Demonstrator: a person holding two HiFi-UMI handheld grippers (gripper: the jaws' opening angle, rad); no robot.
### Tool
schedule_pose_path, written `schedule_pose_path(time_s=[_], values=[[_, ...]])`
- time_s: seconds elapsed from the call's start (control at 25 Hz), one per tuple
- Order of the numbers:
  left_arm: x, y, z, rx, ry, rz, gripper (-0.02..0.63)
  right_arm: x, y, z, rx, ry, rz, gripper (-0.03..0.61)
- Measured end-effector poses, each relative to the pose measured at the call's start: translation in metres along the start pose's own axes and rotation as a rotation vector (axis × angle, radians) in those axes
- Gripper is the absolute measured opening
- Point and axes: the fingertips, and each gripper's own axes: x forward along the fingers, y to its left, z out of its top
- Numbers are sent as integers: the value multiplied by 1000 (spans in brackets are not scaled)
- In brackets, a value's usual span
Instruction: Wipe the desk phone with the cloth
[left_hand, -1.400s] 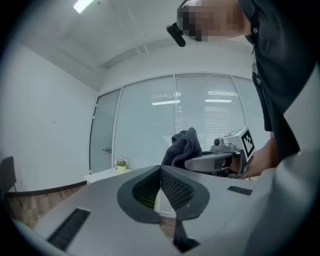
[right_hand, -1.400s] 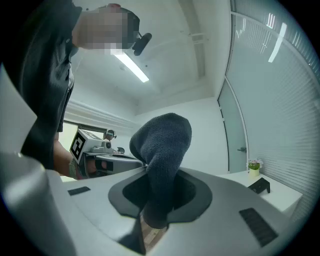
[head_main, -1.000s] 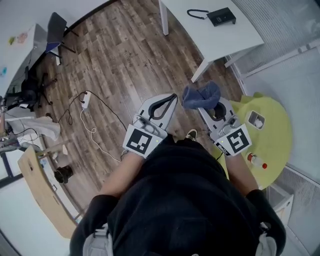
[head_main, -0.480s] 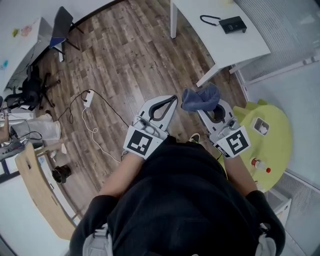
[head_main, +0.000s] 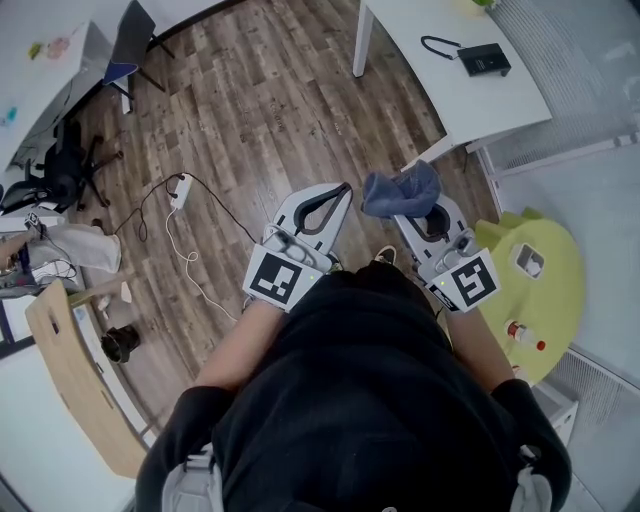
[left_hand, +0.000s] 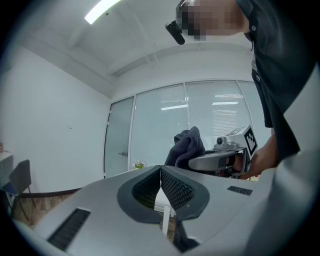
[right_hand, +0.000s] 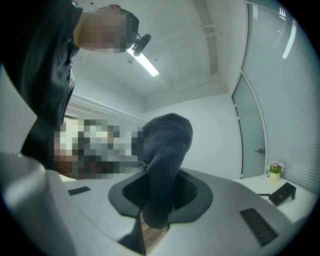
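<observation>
The white bench (head_main: 455, 75) runs off the head view's top edge. The black desk phone (head_main: 485, 59) near its right edge is too small to show keys or handset. The cloth's (right_hand: 167, 145) lower end is buried inside the right gripper (right_hand: 159, 200). A white object (head_main: 529, 261) on the yellow table (head_main: 550, 305) is too small to identify.

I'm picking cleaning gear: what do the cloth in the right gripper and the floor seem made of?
Cloth: soft matte fabric, likely terry or microfibre, dark blue-grey; nubby weave and limp folds show it. Floor: brown planks with grain and seams, slight sheen; wood or laminate, can't tell which.
</observation>
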Motion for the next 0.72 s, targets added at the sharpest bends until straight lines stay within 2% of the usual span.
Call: schedule_pose_path(time_s=[0.32, 0.72], values=[[19, 27, -3, -2, 9, 20, 12, 23, -26, 0, 2, -5, 11, 86], [80, 79, 4, 6, 17, 52, 11, 68, -99, -2, 8, -8, 55, 86]])
